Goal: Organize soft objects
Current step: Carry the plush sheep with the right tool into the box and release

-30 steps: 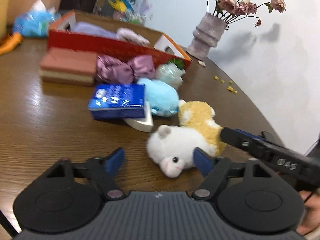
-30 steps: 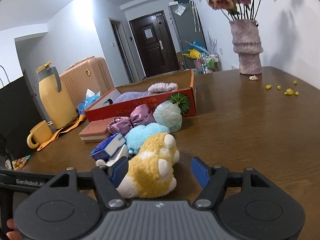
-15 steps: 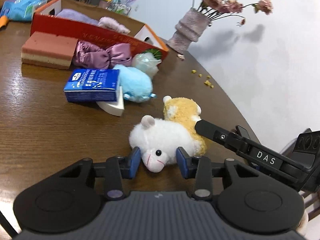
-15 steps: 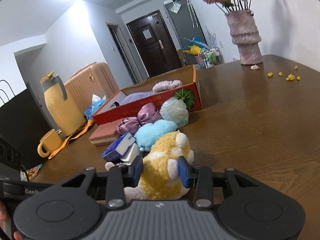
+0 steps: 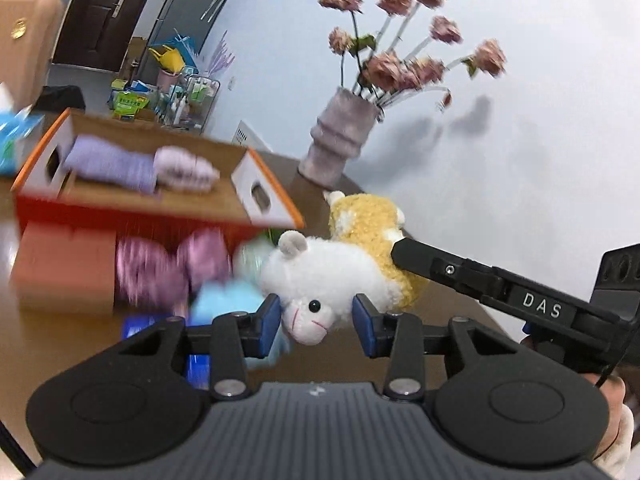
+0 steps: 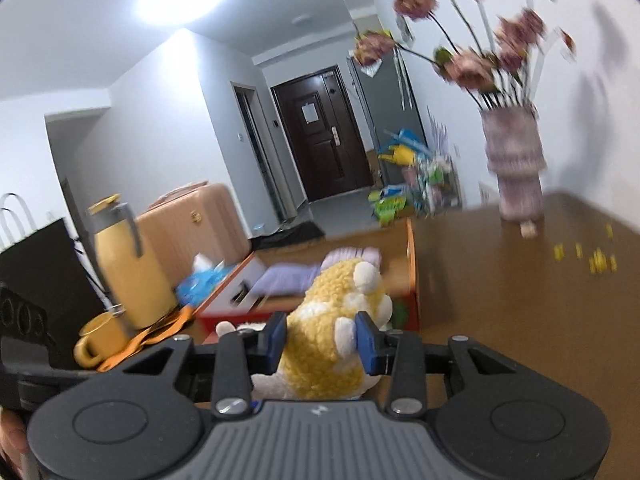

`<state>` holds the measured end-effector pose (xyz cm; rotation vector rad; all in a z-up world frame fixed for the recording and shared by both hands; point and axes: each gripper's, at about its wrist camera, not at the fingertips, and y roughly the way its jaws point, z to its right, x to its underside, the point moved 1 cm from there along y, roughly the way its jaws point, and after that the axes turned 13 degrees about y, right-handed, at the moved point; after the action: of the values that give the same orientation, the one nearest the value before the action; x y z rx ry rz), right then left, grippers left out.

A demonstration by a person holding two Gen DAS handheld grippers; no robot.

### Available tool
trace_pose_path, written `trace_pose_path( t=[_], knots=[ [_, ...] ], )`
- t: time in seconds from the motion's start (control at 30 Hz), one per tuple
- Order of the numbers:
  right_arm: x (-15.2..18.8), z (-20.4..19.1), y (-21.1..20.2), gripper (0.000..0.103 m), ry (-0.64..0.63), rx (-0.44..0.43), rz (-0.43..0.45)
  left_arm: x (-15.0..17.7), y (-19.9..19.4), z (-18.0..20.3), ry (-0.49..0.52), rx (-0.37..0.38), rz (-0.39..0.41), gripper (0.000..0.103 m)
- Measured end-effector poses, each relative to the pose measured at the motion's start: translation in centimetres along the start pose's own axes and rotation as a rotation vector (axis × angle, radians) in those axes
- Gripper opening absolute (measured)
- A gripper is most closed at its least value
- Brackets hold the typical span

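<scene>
Currently, the left gripper [image 5: 316, 322] is closed on the head of the white plush toy [image 5: 324, 280], blue pads pressing both cheeks. The right gripper [image 6: 322, 340] is closed on the yellow plush toy [image 6: 332, 332], pads sunk into its fur. Both toys touch each other and are held above the wooden table [image 6: 520, 300], just in front of the red cardboard box [image 5: 160, 196], which contains a folded purple cloth [image 5: 112, 162]. A vase of dried roses [image 5: 344, 136] stands beyond the box.

White letters "DAS" on the black right gripper [image 5: 400, 252] arm, left wrist view
</scene>
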<state>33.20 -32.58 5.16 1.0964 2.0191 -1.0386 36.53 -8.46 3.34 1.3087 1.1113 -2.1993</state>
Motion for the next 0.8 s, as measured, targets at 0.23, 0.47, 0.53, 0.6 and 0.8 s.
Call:
trace_pose_path(
  t=[0.23, 0.47, 0.53, 0.6, 0.8],
  knots=[
    [-8.4, 0.2, 12.7, 0.036, -0.083, 0.051, -0.05, -7.3, 9.2, -7.5, -0.054, -0.022, -0.045, 0.039],
    [-11.2, 3.5, 24.8, 0.036, -0.071, 0.112, -0.148, -8.9, 17.8, -13.3, -0.076, -0.081, -0.129, 0.039],
    [-10.8, 4.0, 27.5, 0.036, -0.089, 0.131, -0.18, -8.6, 19.3, -14.1, -0.065, -0.107, -0.163, 0.039],
    [-10.1, 3.9, 29.4, 0.033, -0.137, 0.154, -0.216, -8.3, 20.4, -14.3, -0.038, -0.133, -0.19, 0.039],
    [-8.9, 3.4, 31.6, 0.033, -0.225, 0.232, -0.236, -8.7, 21.2, -13.5, 0.025, -0.136, -0.228, 0.033]
  ],
)
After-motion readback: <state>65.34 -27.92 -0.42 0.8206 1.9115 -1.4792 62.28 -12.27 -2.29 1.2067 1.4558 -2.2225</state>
